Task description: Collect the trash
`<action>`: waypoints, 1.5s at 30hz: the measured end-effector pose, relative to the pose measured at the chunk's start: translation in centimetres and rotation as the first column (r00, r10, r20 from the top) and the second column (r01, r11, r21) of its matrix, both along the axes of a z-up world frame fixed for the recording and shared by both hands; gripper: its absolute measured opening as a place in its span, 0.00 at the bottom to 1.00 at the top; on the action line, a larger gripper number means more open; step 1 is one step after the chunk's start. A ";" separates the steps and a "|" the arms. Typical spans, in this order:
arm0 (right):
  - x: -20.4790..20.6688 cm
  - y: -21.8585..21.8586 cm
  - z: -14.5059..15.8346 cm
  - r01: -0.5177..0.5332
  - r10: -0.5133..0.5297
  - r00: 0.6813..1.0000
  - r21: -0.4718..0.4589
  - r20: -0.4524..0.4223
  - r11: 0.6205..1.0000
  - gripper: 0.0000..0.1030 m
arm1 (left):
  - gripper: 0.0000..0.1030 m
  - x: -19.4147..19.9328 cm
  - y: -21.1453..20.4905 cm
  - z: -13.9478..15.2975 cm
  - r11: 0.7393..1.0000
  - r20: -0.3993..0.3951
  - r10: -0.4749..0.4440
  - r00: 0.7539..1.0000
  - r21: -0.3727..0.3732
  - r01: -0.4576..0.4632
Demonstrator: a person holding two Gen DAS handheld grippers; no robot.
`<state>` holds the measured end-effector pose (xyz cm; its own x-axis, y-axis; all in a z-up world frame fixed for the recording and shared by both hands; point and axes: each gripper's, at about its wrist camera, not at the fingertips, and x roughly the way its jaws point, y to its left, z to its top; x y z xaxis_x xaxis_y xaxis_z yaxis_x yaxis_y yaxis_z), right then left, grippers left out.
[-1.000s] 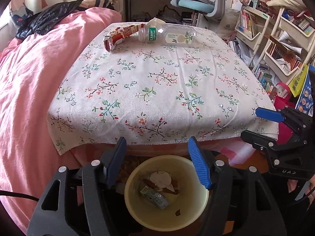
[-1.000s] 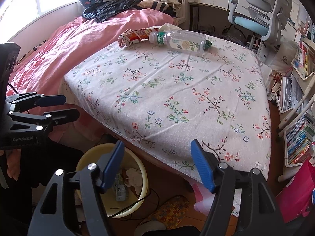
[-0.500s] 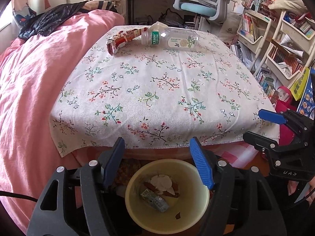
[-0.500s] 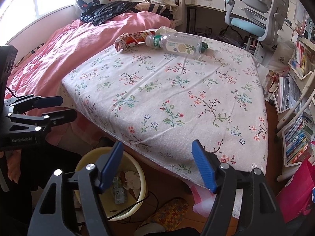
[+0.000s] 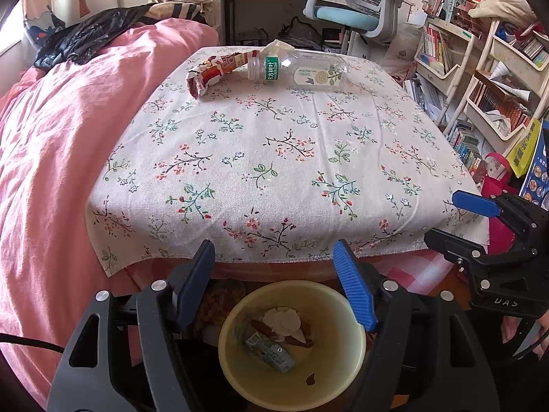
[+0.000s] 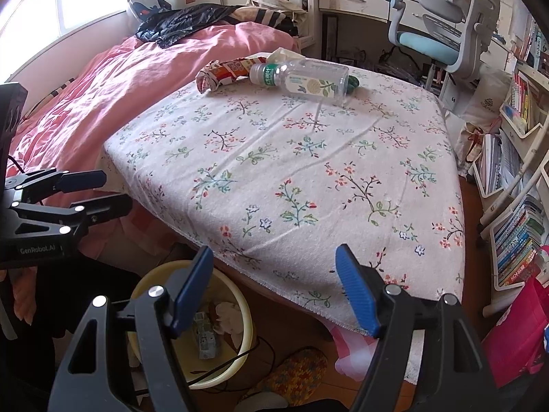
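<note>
A clear plastic bottle (image 5: 302, 70) with a green label lies on its side at the far end of the floral tablecloth (image 5: 274, 158). A crumpled red snack wrapper (image 5: 214, 73) and a white tissue (image 5: 278, 46) lie beside it. They also show in the right wrist view: bottle (image 6: 305, 80), wrapper (image 6: 226, 72). A yellow bin (image 5: 291, 346) with a small carton and tissue stands on the floor under the near table edge. My left gripper (image 5: 274, 274) is open and empty above the bin. My right gripper (image 6: 274, 281) is open and empty at the near table edge.
A pink duvet (image 5: 51, 137) lies left of the table. A blue office chair (image 5: 357, 10) and desk stand beyond it. Bookshelves (image 5: 497, 68) line the right side. A slipper (image 6: 295, 370) and a cable lie on the floor by the bin (image 6: 192, 329).
Both grippers have moved a little forward toward the table; the bottle and wrapper appear nearer. Both stay open and empty.
</note>
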<state>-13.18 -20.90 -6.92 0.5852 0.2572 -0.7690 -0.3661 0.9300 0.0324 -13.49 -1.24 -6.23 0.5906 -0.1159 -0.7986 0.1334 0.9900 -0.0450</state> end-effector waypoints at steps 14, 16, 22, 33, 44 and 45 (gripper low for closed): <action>0.1 -0.2 0.2 0.016 -0.016 1.000 0.003 0.015 1.000 0.72 | 0.69 0.2 0.1 0.1 1.000 0.007 0.009 1.000 0.002 -0.009; 0.1 -0.2 0.2 0.016 -0.016 1.000 0.004 0.015 1.000 0.72 | 0.69 0.2 0.1 0.1 1.000 0.007 0.009 1.000 0.003 -0.009; 0.0 -0.2 0.2 0.017 -0.017 1.000 0.004 0.015 1.000 0.72 | 0.69 0.2 0.1 0.1 1.000 0.008 0.010 1.000 0.003 -0.010; 0.1 -0.3 0.3 0.018 -0.018 1.000 0.004 0.017 1.000 0.72 | 0.69 0.2 0.1 0.1 1.000 0.008 0.011 1.000 0.004 -0.011; 1.6 -0.1 1.1 0.005 -0.005 1.000 0.003 0.023 1.000 0.72 | 0.70 2.0 0.4 1.3 1.000 0.020 0.014 1.000 0.003 -0.014; 1.9 0.0 1.4 0.000 0.001 1.000 -0.005 0.030 1.000 0.72 | 0.70 2.6 0.5 1.9 1.000 0.036 0.016 0.999 0.015 -0.017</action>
